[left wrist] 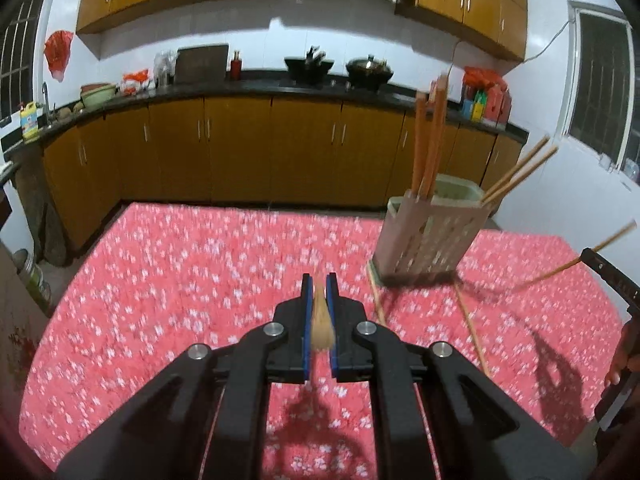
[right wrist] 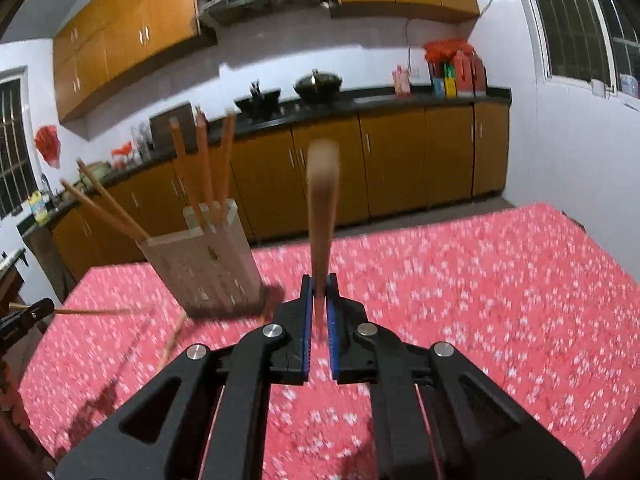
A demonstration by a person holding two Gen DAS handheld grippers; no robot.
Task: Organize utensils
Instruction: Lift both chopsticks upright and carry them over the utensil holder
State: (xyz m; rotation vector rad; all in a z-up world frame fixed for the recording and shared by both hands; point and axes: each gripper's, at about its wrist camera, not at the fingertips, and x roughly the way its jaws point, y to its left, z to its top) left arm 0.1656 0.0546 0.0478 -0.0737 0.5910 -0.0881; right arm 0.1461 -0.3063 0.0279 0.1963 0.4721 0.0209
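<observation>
My left gripper (left wrist: 320,285) is shut on a wooden chopstick (left wrist: 321,322), seen end-on between the blue pads, above the red flowered tablecloth (left wrist: 192,280). My right gripper (right wrist: 320,285) is shut on another wooden chopstick (right wrist: 322,208) that sticks up and forward. A pale slotted utensil holder (left wrist: 430,240) (right wrist: 208,268) stands on the table. It holds orange chopsticks (left wrist: 430,144) (right wrist: 200,168) and leaning wooden chopsticks (left wrist: 516,176) (right wrist: 104,204). Two loose chopsticks (left wrist: 472,326) lie on the cloth in front of the holder.
Each gripper shows at the edge of the other's view: the right gripper (left wrist: 596,262), the left gripper (right wrist: 38,310). Behind the table runs a kitchen counter (left wrist: 256,88) with woks and bottles, over brown cabinets (left wrist: 240,148).
</observation>
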